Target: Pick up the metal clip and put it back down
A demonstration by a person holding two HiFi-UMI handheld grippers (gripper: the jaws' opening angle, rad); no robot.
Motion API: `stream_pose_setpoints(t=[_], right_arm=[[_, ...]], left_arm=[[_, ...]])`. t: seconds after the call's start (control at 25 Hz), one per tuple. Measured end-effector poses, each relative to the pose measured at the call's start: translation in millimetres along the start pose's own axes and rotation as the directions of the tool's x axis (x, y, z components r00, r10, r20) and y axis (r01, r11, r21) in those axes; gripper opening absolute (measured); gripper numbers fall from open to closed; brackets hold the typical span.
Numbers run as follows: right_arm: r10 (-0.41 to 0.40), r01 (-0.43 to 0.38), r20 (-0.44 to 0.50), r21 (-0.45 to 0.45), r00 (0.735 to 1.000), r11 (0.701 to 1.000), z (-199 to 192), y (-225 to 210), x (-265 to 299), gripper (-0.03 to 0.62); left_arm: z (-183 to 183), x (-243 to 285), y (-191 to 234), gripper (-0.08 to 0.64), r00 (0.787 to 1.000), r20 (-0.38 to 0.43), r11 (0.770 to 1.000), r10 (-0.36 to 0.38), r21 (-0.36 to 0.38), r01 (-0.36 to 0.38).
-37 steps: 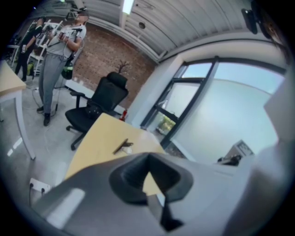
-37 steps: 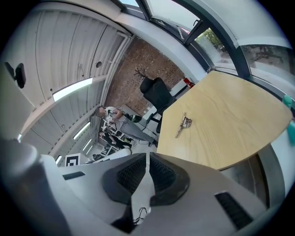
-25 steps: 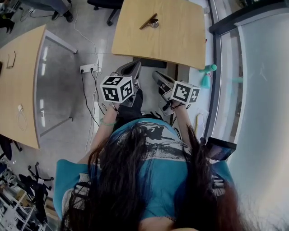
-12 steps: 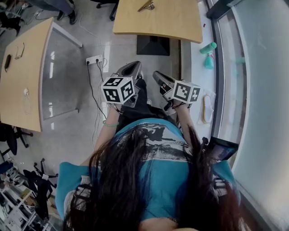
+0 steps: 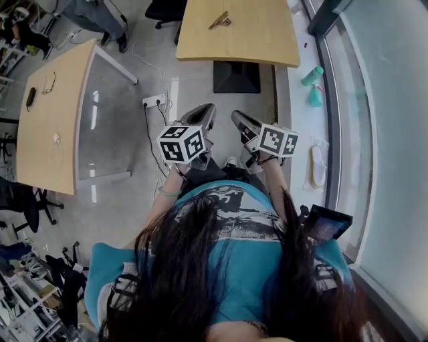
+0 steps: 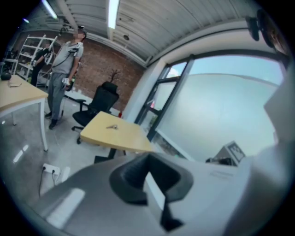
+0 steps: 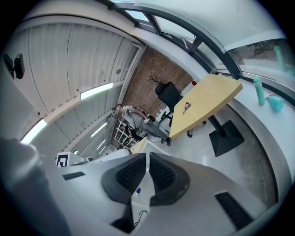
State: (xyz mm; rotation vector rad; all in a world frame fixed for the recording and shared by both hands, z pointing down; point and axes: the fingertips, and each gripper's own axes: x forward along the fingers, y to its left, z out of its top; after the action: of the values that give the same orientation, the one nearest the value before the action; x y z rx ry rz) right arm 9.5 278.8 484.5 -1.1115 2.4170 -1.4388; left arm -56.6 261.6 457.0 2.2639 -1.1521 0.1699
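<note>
The left tool (image 5: pixel 202 113) and right tool (image 5: pixel 239 120) are hanging closed, gripping nothing. The clip (image 5: pixel 221 20) is lying at twelve o'clock on the far bench (image 5: pixel 267 40). Likely light, stiff, slippery: pinching across its middle looks safest.

The metal clip (image 5: pixel 221 20) lies on the table (image 5: pixel 267 47) at twelve o'clock (towards its far edge); a second table (image 5: pixel 47 133) stands at nine, with a power strip (image 5: pixel 154 101) floored between them.

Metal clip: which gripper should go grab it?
Probably left, barely: left gripper and right gripper are both shut, empty, far from the metal clip; left's tip sits slightly nearer the table.
</note>
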Motion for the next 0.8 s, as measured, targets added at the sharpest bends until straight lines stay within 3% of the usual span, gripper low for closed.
stream_pose_setpoints(t=[0.32, 0.56, 0.8], right_arm=[[-0.027, 0.027, 0.018, 0.0, 0.999, 1.0, -24, 21, 13, 0.032], [-0.044, 0.044, 0.001, -0.011, 0.999, 0.999, -25, 25, 19, 0.034], [-0.052, 0.052, -0.012, -0.018, 0.999, 0.998, -26, 27, 19, 0.032]], left_arm=[[-13, -30, 22, 0.003, 1.0, -0.025, 1.0, -0.014, 0.002, 0.014], [-13, -34, 31, 0.003, 0.999, -0.035, 1.0, -0.009, 0.027, 0.01], [-11, -36, 36, 0.003, 1.0, -0.023, 1.0, -0.009, 0.005, 0.009]])
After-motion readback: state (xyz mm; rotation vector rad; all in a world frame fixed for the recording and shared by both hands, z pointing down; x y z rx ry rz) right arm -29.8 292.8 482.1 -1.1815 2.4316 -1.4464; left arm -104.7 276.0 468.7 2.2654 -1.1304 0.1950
